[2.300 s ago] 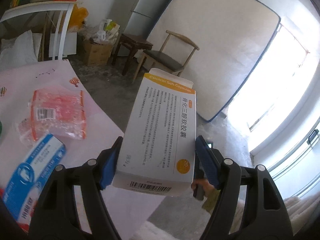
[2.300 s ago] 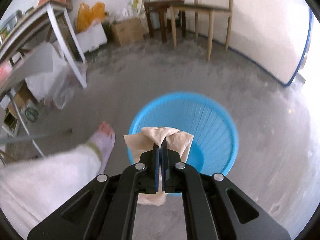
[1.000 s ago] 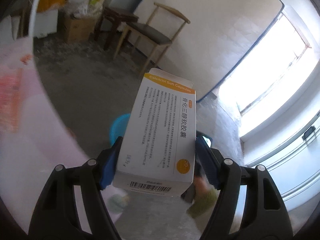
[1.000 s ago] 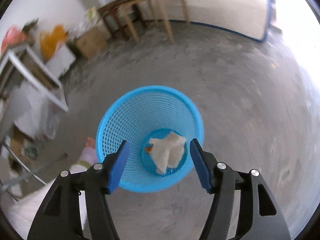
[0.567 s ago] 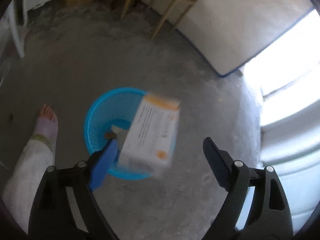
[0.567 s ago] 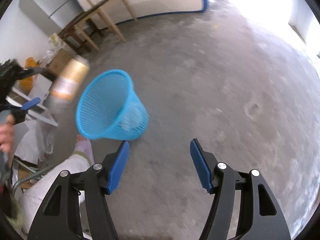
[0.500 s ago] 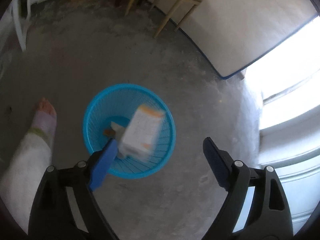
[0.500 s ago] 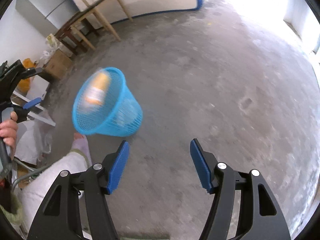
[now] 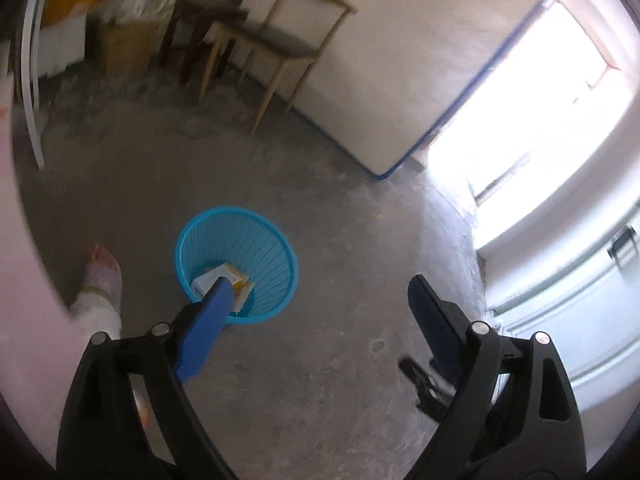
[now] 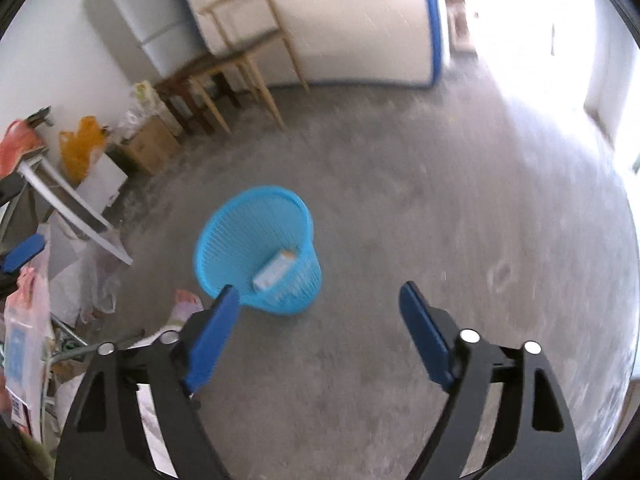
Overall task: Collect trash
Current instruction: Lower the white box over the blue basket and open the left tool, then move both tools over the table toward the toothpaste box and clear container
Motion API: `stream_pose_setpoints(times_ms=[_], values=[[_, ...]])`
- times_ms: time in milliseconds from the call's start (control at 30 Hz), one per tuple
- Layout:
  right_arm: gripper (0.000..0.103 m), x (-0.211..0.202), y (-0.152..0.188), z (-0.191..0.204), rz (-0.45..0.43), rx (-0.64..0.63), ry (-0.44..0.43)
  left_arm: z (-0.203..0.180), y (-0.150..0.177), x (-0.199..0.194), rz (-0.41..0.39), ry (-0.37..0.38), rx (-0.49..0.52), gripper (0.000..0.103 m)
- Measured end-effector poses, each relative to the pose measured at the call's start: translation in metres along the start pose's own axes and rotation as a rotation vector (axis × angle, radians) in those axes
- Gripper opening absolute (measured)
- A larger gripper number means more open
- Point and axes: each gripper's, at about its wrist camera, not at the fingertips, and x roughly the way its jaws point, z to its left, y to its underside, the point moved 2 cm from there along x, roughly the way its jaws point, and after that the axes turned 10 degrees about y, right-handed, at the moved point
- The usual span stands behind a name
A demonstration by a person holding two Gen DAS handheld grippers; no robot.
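Note:
A blue mesh wastebasket (image 9: 264,236) stands on the grey concrete floor; it also shows in the right wrist view (image 10: 240,236). A white and orange medicine box (image 9: 234,274) lies inside it, seen too in the right wrist view (image 10: 274,270). My left gripper (image 9: 320,282) is open and empty, high above the floor just right of the basket. My right gripper (image 10: 316,292) is open and empty, above the floor in front of the basket.
A wooden chair (image 9: 288,44) and a dark stool stand by a mattress (image 9: 400,60) leaning on the wall. Cardboard box (image 10: 150,146), orange bags and a white table leg (image 9: 30,92) are at left. A person's foot (image 9: 102,272) is beside the basket.
The box, released from my left gripper, has fallen and settled in the basket. Both grippers stayed open and rose away from the basket.

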Motion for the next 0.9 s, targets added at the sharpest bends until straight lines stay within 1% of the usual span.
stream_pose_setpoints(times_ms=[33, 100, 133, 200, 267, 333, 367, 433, 467, 500, 533, 600, 700, 733, 767, 833, 900], values=[[0.091, -0.012, -0.006, 0.014, -0.029, -0.027, 0.012, -0.004, 0.002, -0.012, -0.008, 0.008, 0.016, 0.087], [0.095, -0.031, -0.013, 0.031, -0.071, -0.064, 0.024, -0.012, 0.01, -0.045, -0.034, 0.02, 0.051, 0.088], [0.096, -0.044, -0.015, 0.042, -0.105, -0.088, 0.021, -0.014, 0.014, -0.059, -0.047, 0.021, 0.063, 0.089], [0.096, -0.067, -0.018, 0.063, -0.163, -0.14, 0.043, -0.012, 0.022, -0.092, -0.072, 0.01, 0.082, 0.089], [0.097, -0.086, -0.018, 0.082, -0.209, -0.187, 0.044, -0.004, 0.032, -0.12, -0.09, -0.025, 0.089, 0.089], [0.097, -0.105, -0.018, 0.102, -0.248, -0.242, 0.003, 0.011, 0.045, -0.154, -0.121, -0.073, 0.081, 0.089], [0.096, -0.116, -0.017, 0.115, -0.265, -0.275, -0.031, 0.018, 0.053, -0.169, -0.138, -0.09, 0.072, 0.089], [0.096, -0.13, -0.015, 0.134, -0.262, -0.316, -0.104, 0.04, 0.07, -0.205, -0.182, -0.13, 0.043, 0.089], [0.097, -0.138, -0.014, 0.144, -0.247, -0.336, -0.172, 0.048, 0.078, -0.219, -0.202, -0.153, 0.033, 0.089], [0.096, -0.145, -0.012, 0.158, -0.219, -0.351, -0.27, 0.057, 0.086, -0.237, -0.228, -0.181, 0.02, 0.089], [0.096, -0.151, -0.01, 0.169, -0.194, -0.36, -0.339, 0.066, 0.096, -0.251, -0.252, -0.212, 0.004, 0.089], [0.097, -0.158, -0.006, 0.19, -0.148, -0.387, -0.434, 0.084, 0.11, -0.272, -0.287, -0.256, -0.039, 0.089], [0.096, -0.165, 0.007, 0.238, -0.031, -0.441, -0.61, 0.101, 0.132, -0.295, -0.332, -0.274, -0.093, 0.089], [0.096, -0.164, 0.012, 0.247, 0.002, -0.448, -0.644, 0.105, 0.137, -0.301, -0.349, -0.281, -0.098, 0.089], [0.096, -0.162, 0.018, 0.262, 0.054, -0.453, -0.685, 0.108, 0.143, -0.306, -0.364, -0.292, -0.1, 0.089], [0.096, -0.156, 0.028, 0.287, 0.136, -0.457, -0.724, 0.113, 0.149, -0.311, -0.383, -0.302, -0.098, 0.089], [0.096, -0.148, 0.035, 0.305, 0.197, -0.455, -0.721, 0.117, 0.152, -0.312, -0.387, -0.283, -0.092, 0.089]])
